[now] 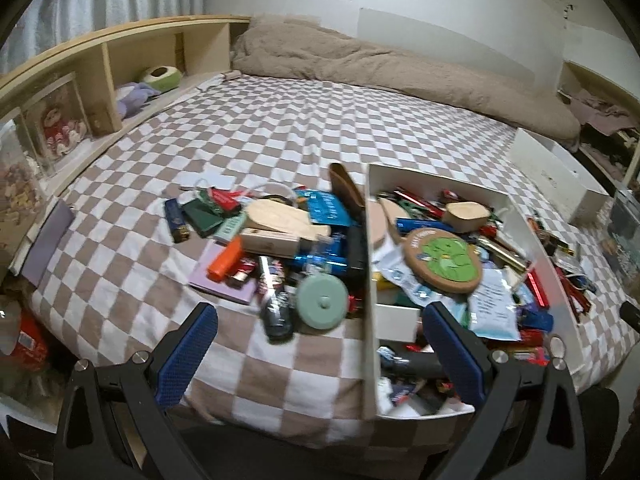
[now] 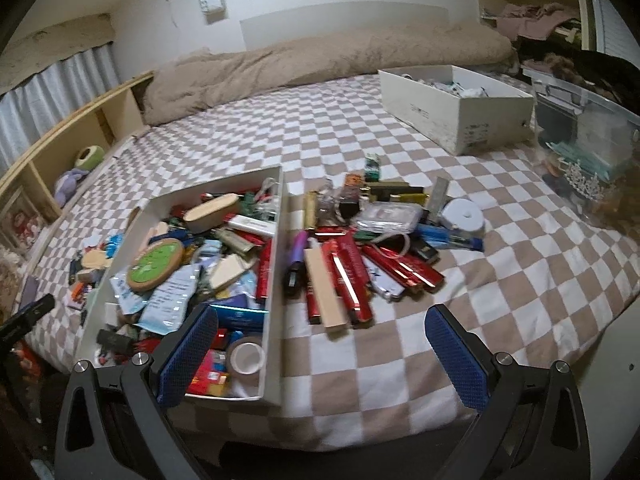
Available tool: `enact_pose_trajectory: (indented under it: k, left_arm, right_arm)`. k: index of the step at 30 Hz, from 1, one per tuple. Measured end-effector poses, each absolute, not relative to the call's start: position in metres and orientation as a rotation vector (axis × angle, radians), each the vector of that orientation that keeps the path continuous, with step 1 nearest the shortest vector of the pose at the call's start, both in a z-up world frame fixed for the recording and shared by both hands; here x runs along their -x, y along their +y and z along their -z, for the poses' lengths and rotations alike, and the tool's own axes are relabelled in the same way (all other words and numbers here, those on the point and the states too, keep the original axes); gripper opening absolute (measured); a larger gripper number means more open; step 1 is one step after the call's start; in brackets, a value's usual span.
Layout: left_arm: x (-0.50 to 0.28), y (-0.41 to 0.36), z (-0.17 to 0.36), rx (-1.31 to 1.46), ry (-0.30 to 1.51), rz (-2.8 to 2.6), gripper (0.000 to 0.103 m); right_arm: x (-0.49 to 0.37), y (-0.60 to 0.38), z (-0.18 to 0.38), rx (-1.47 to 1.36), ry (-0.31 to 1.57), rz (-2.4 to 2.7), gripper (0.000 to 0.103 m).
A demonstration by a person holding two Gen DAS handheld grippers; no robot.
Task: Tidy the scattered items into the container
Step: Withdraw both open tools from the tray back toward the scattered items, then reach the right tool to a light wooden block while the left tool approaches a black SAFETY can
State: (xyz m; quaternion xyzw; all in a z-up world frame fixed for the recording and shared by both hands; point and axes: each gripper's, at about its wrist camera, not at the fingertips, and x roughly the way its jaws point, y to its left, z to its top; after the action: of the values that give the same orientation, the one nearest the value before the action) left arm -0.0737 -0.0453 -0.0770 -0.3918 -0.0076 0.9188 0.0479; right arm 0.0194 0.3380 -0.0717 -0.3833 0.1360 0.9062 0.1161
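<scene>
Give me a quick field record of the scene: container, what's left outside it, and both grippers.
surface: checkered bedspread
container: white open box, already heaped with items
in container: round cork coaster with green face, tape roll
loose pile, box's left side: orange lighter, teal round lid
loose pile, box's right side: red foil sticks, white tape roll
other box: second white box, far right
left gripper: open, empty
right gripper: open, empty

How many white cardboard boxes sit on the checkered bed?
2: the full container near the front edge between two piles, and another box at the far right. Others may be hidden.
</scene>
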Motion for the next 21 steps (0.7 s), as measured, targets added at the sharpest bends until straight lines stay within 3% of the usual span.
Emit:
enact_pose_trajectory:
  k: [15,21]
  left_arm:
    - [0.094,-0.080,0.109,1.384,-0.024,-2.801,0.103]
    - [0.105,-0.086,0.126,1.472,0.160,-2.780,0.103]
  right_arm:
    - [0.002,0.368,0.121,1.396,0.331,-2.491,0.103]
    - [0.011,0.370,0.133,1.497,0.221,-2.457,0.103]
